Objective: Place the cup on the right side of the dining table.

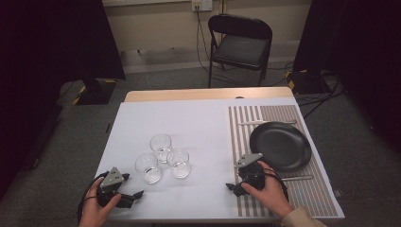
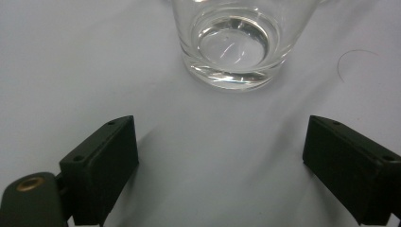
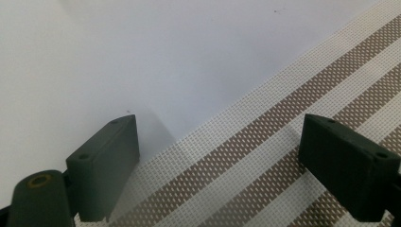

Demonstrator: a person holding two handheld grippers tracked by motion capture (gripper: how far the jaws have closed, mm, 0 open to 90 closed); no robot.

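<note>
Clear glass tumbler [image 2: 232,45] ahead of the left gripper [image 2: 220,165], upright on the white bench [image 1: 198,123].
Thick-based, empty, nearest of three tumblers grouped left of centre; left jaws wide apart, holding nothing. Right gripper [image 3: 220,165] jaws likewise apart, empty, over the striped placemat's [image 3: 293,142] edge.

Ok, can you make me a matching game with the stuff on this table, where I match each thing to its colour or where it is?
Things:
1. plate
2. three glasses
3. placemat
4. left gripper

Matches:
A. see-through, clustered on the white cloth
B. brown and white stripes
C. black, sitting on the placemat
D. open, pointing at a glass

Pairs: 1-C, 2-A, 3-B, 4-D
</note>
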